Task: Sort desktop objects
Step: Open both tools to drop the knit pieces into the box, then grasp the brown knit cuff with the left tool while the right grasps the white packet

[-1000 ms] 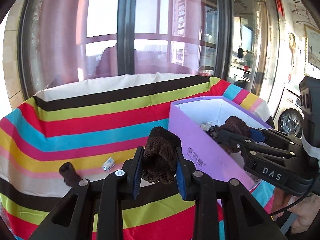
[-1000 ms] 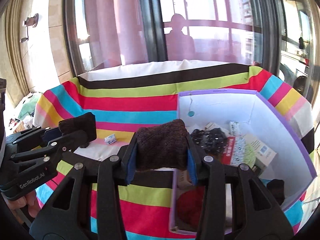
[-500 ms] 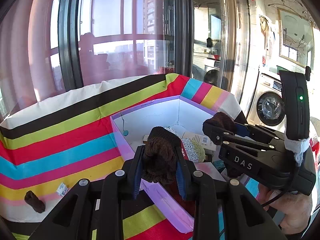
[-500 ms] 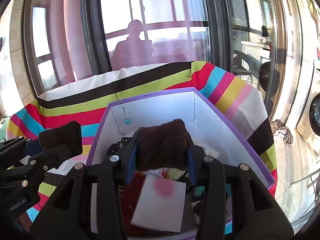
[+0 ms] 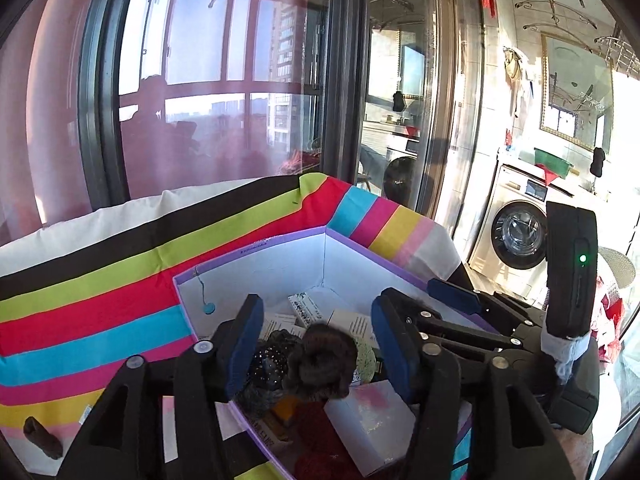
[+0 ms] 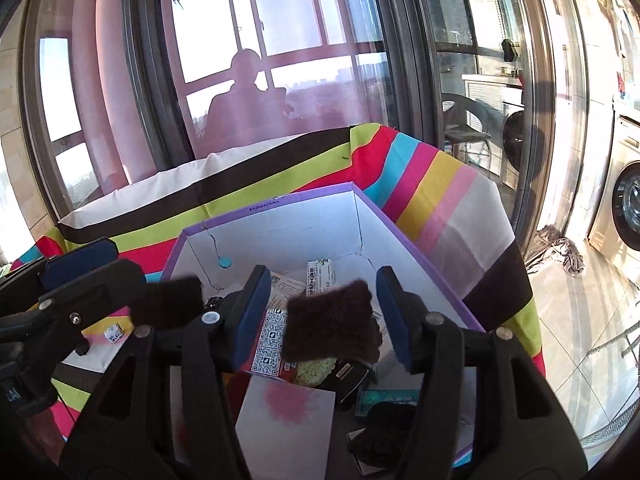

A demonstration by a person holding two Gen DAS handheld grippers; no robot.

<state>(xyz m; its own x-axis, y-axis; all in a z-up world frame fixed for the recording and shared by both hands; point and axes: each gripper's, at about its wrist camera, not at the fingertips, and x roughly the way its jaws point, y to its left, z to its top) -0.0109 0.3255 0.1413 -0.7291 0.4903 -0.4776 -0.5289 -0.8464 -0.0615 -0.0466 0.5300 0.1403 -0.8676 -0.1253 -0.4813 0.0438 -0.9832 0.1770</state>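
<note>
Brown knit pieces (image 6: pixel 330 322) tilted above purple box (image 6: pixel 420 252), both hand-held grippers (image 6: pixel 320 320) wide open, empty.

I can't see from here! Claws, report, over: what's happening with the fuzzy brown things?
Both claws open: left claw, right claw. Brown knit pieces loose over purple box. Nothing blocking.

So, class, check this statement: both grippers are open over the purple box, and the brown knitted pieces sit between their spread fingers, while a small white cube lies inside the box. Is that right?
One detail is wrong. The small white cube lies outside the purple box, on the striped cloth, as the right wrist view shows. The rest stands: the left gripper and the right gripper are open, with the brown knitted pieces between their fingers.
</note>
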